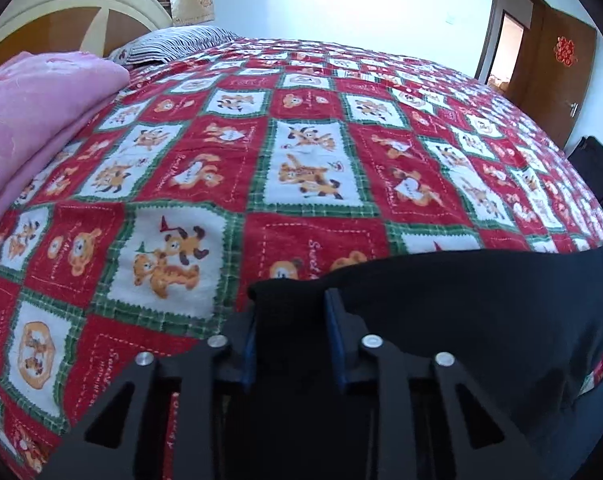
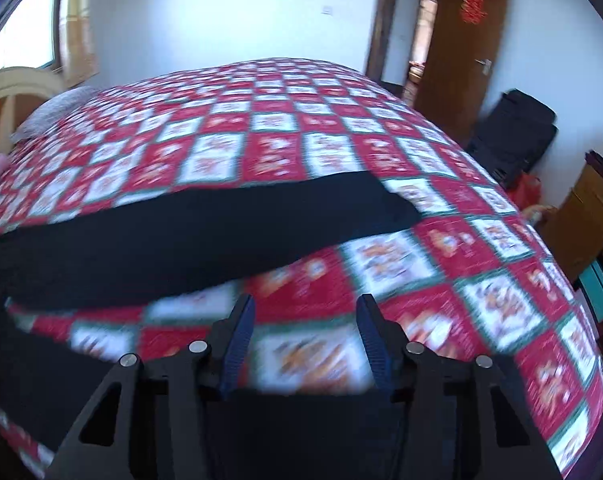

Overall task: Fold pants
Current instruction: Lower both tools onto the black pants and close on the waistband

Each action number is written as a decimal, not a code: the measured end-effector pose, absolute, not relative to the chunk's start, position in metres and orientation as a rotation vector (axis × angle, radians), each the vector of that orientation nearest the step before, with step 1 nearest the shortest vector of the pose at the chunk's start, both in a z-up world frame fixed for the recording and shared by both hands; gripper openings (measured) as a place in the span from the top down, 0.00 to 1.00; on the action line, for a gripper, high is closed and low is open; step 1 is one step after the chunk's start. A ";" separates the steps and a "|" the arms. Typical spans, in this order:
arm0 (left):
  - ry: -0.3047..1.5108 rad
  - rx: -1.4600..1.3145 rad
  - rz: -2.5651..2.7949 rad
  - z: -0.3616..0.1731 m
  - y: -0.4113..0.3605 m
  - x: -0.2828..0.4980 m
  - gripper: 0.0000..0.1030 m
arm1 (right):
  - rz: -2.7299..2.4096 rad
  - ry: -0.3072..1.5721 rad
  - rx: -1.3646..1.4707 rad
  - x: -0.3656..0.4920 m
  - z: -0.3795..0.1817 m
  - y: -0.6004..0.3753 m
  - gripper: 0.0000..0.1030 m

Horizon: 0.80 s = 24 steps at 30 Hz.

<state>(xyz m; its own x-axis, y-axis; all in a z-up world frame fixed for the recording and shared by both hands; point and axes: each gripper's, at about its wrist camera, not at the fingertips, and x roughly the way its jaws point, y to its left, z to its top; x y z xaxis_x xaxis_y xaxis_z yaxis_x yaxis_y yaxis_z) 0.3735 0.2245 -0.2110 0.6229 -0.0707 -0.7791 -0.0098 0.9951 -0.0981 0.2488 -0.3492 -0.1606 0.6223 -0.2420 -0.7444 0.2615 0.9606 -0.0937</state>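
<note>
Red patchwork quilt (image 1: 309,120) underlies everything; left gripper (image 1: 291,312) pinches black pants (image 1: 481,304) at 6 o'clock, right gripper (image 2: 305,320) gapes wide, empty.

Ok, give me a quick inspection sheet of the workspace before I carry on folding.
Surface: bed with red patchwork quilt, lying flat.
Job's things: black pants stretched across the quilt, one leg end lying toward the door side.
Clutter: pink blanket and striped pillow at the headboard end.
Grippers: left tool shut on a pants edge; right tool open, holding nothing, view motion-blurred.
Cables: nothing seen.
Surroundings: open wooden door, black bag by the wall, wooden cabinet.
</note>
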 end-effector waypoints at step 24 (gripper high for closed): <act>0.914 -0.111 -0.032 -0.216 0.224 0.384 0.45 | -0.296 0.919 0.108 0.426 -0.214 -0.454 0.34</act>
<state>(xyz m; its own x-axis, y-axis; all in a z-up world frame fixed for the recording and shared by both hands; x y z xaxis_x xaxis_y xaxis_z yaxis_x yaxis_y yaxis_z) 0.3839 0.2240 -0.2160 0.6108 -0.0744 -0.7883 -0.0199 0.9938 -0.1092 0.4260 -0.4537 -0.2136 0.5693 -0.2055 -0.7960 0.2970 0.9543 -0.0340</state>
